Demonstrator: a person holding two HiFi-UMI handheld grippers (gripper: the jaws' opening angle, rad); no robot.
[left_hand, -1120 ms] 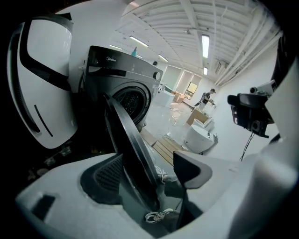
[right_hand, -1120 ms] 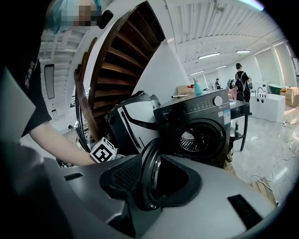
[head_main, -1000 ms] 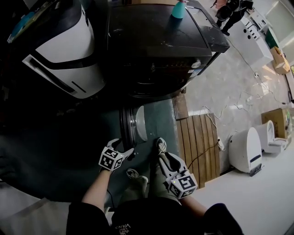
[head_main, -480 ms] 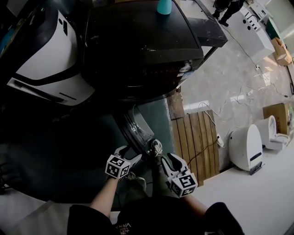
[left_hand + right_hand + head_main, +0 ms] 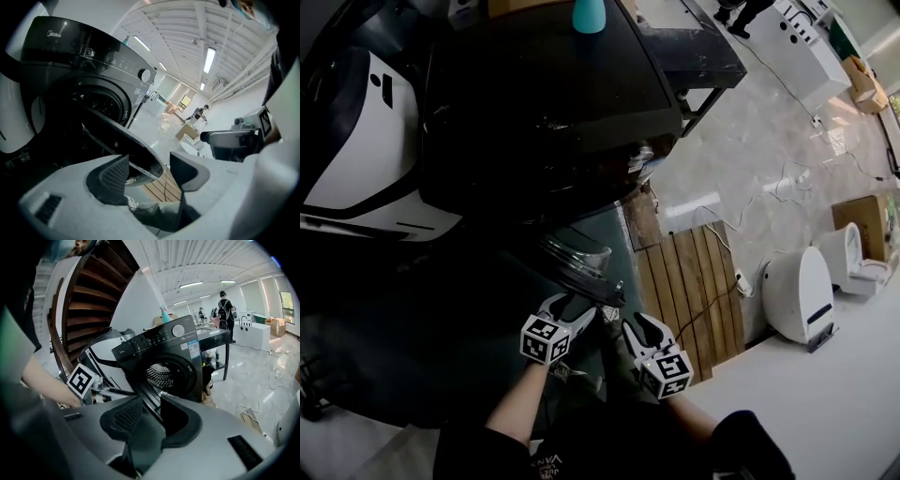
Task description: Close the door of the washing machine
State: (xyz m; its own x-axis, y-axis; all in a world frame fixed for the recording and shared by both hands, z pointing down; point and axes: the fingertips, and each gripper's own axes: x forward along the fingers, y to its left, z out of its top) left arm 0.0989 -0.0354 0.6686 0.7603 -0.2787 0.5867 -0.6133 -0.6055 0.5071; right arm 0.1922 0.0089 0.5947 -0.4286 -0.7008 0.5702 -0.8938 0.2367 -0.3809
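The dark front-loading washing machine [image 5: 553, 103] stands ahead, and its round door [image 5: 581, 267] hangs partly swung out over the teal floor. My left gripper [image 5: 572, 307] is at the door's free edge. In the left gripper view the door rim [image 5: 136, 150] runs between the closing jaws of that gripper [image 5: 149, 161], whose pads are not pressing on it. My right gripper [image 5: 636, 323] sits just right of the left one, open with a narrow gap and holding nothing. The right gripper view looks past that gripper [image 5: 150, 401] at the door edge and into the open drum [image 5: 161, 373].
A teal bottle [image 5: 589, 14] stands on the machine's top. A white and black appliance [image 5: 356, 150] sits to its left. A wooden slatted pallet [image 5: 694, 291], a white toilet-like unit [image 5: 797, 295], a cardboard box [image 5: 862, 220] and floor cables [image 5: 787, 187] lie to the right.
The door has swung from wide open toward the machine's front. Both grippers have moved forward with it, the left one staying at its edge.
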